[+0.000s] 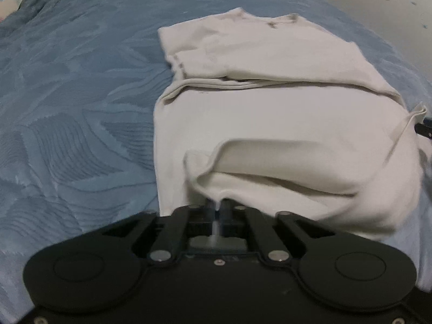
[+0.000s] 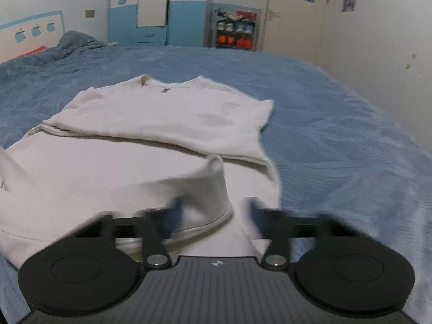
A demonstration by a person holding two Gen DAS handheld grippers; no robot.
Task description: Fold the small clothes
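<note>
Shirt, white and partly folded, lies on a blue bed, collar at 12 o'clock in both wrist views and the sleeves already turned in across the chest. At 6 o'clock the hem is lifted off the bedspread. The left gripper has its fingers drawn narrow, with a pinch of the hem's corner caught between them. The right gripper shows its fingers spread wide and blurred; the other hem corner lies between them but is not clamped, so whether it is letting go or coming in to grip cannot be told. In the right wrist view a blue wardrobe stands past the bed at 11 o'clock.

The cloth looks light, soft and limp: it sags and curls wherever it is unsupported, so a single-point hold would probably let the far side droop and spoil the crease. The sensible hold, judging from this, is both hem corners at once, on the stitched edge where the fabric is doubled, then carried up toward the collar.
</note>
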